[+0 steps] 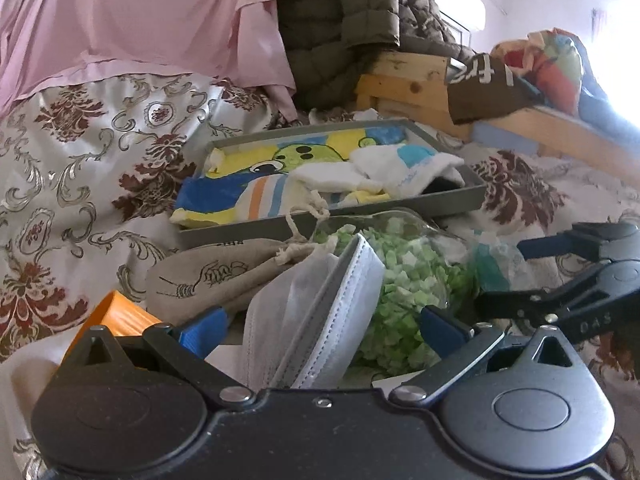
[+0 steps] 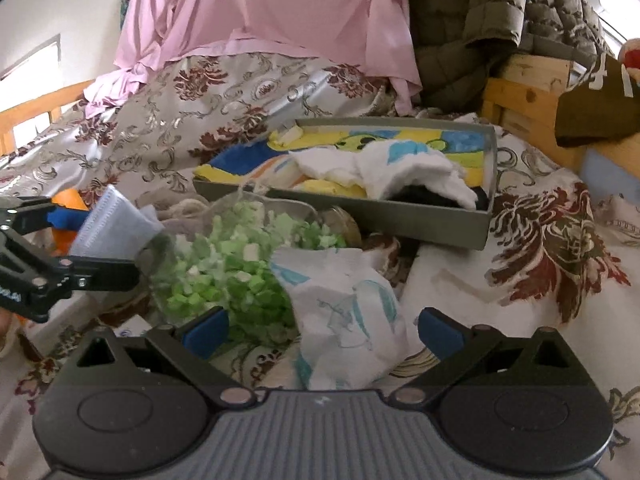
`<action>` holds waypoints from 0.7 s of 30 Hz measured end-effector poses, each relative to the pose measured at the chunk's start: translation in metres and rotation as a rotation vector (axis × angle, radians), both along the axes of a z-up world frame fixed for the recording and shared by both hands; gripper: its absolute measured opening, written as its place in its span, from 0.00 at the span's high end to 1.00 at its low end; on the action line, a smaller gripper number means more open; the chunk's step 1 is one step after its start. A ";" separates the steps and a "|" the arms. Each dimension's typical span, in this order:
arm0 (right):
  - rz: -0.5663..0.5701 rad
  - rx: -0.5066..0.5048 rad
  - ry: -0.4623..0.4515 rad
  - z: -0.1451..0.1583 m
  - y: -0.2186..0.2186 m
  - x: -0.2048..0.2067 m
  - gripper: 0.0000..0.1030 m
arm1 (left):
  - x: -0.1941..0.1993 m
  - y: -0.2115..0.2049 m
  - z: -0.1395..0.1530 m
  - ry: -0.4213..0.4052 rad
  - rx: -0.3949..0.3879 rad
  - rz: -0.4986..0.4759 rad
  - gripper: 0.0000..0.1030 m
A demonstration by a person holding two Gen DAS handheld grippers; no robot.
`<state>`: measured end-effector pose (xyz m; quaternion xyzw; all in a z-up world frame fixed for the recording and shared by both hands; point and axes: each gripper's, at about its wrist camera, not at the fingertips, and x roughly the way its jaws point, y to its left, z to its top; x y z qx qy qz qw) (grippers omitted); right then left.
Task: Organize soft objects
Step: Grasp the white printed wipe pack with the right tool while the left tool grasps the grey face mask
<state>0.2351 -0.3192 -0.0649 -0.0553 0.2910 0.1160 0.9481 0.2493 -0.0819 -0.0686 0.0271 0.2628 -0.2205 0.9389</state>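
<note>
Left gripper point(image 1: 320, 330): spread wide, face mask point(image 1: 316, 312) between its fingers (contact unclear).
Right gripper point(image 2: 320, 330): released around white cloth point(image 2: 348, 312).
Tray point(image 2: 440, 224): at 12 o'clock.

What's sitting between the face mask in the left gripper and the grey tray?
A clear bag of green foam bits lies between the face mask and the grey tray, clearest in the right wrist view.

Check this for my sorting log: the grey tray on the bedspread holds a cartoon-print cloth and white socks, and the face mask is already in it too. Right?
Not quite. The face mask is outside the grey tray, between the left hand-held gripper's open fingers, as the left wrist view shows. The cartoon-print cloth and white socks are in the tray.
</note>
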 end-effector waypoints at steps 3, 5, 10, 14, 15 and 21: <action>-0.011 -0.022 0.010 -0.005 -0.001 0.005 0.00 | 0.003 -0.001 -0.001 0.008 0.016 -0.007 0.04; -0.005 -0.031 0.020 -0.008 -0.002 0.007 0.00 | 0.005 -0.001 -0.002 0.022 0.016 -0.007 0.06; 0.021 0.028 0.030 -0.009 -0.004 0.008 0.01 | 0.005 -0.001 -0.004 0.055 0.012 -0.025 0.15; 0.016 0.044 0.036 -0.009 -0.005 0.008 0.09 | 0.006 -0.003 -0.007 0.090 0.016 -0.045 0.24; 0.015 0.051 0.039 -0.009 -0.005 0.008 0.11 | 0.005 -0.003 -0.007 0.093 0.013 -0.048 0.25; 0.038 0.060 0.060 -0.009 -0.001 0.008 0.19 | 0.005 -0.005 -0.008 0.112 0.012 -0.059 0.36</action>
